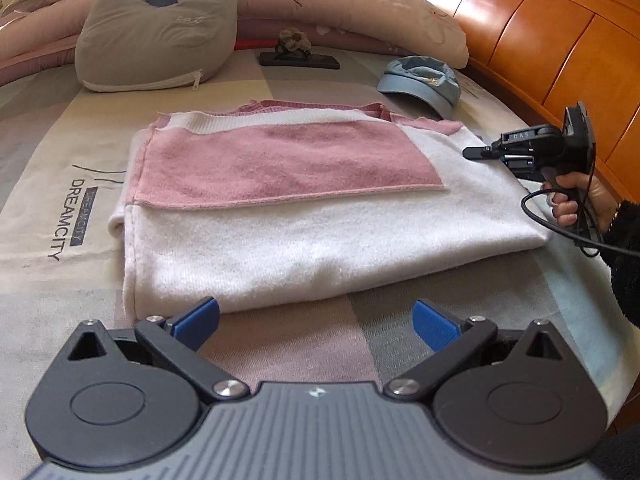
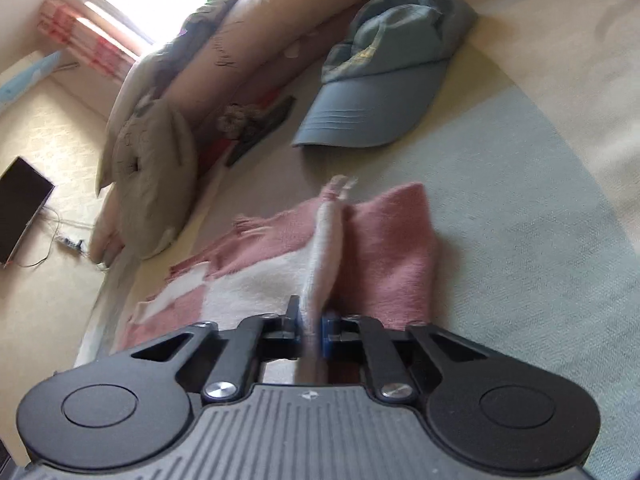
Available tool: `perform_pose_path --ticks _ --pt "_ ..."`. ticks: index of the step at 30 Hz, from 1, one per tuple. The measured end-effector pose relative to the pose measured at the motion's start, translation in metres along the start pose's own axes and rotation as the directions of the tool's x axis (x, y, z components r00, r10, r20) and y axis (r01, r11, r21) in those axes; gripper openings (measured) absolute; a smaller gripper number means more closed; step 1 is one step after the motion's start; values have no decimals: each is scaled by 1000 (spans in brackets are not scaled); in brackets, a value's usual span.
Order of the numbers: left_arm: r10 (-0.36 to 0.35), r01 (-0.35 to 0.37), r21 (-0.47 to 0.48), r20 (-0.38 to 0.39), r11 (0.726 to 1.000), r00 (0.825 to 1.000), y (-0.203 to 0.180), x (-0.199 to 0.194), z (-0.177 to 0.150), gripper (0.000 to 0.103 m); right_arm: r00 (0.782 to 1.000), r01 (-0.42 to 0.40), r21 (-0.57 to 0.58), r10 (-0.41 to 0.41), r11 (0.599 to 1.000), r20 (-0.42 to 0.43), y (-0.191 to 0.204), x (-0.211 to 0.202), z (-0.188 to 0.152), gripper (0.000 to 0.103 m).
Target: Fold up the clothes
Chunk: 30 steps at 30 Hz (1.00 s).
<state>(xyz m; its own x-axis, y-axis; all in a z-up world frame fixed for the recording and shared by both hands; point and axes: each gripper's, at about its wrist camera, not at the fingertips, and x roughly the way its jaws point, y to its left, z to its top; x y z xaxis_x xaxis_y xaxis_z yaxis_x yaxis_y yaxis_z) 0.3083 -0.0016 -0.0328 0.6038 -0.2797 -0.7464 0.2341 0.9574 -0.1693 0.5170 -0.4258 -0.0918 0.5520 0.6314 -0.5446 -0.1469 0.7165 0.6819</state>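
On the bed, the pink-and-white sweater lies half folded mid-bed, its long axis running side to side across my left view. My right gripper is clamped on a fold of its right edge, nearest the headboard side. My left gripper hangs wide open and empty, just short of the near hem.
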Motion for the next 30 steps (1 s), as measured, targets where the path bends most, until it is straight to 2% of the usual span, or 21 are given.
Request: perform_pose_path --ticks 5,7,10,15,17,20,21,23,25,26,27,30 --pt "3 -3 22 3 1000 1000 -1 1 2 102 997 23 -59 -19 998 79 18 -28 -7 11" --pt "-1 0 21 3 1000 1000 0 1 3 102 995 26 -74 -19 997 93 24 -39 -5 10" --pt "-6 5 21 12 1000 1000 4 0 4 102 994 75 -93 -67 993 85 23 -42 -5 10" --pt "0 -1 29 15 1000 1000 7 -4 3 102 990 123 -41 -120 992 69 4 -37 -13 10" --pt "0 -1 35 21 999 1000 10 -6 1 102 992 105 -21 -103 994 66 -1 -36 -15 10" --pt "15 -17 38 40 999 999 19 -9 7 102 993 86 47 -90 995 77 -5 -44 -14 16" --pt "21 -23 38 52 999 998 22 -10 11 102 989 114 34 -117 993 91 0 -50 -15 19" --pt "32 -35 44 77 998 997 28 -11 19 102 974 178 -9 -175 984 141 17 -68 -20 25" --pt "37 -46 78 105 996 994 31 -8 28 102 963 209 -94 -188 973 192 40 -86 -31 28" --pt "37 -50 106 120 993 992 31 -4 33 102 961 220 -154 -187 963 204 55 -93 -38 37" --pt "38 -55 133 131 990 991 31 2 36 102 960 234 -219 -190 947 204 70 -96 -47 45" --pt "58 -89 219 144 972 988 29 25 38 102 952 301 -395 -252 868 172 101 -75 -79 48"
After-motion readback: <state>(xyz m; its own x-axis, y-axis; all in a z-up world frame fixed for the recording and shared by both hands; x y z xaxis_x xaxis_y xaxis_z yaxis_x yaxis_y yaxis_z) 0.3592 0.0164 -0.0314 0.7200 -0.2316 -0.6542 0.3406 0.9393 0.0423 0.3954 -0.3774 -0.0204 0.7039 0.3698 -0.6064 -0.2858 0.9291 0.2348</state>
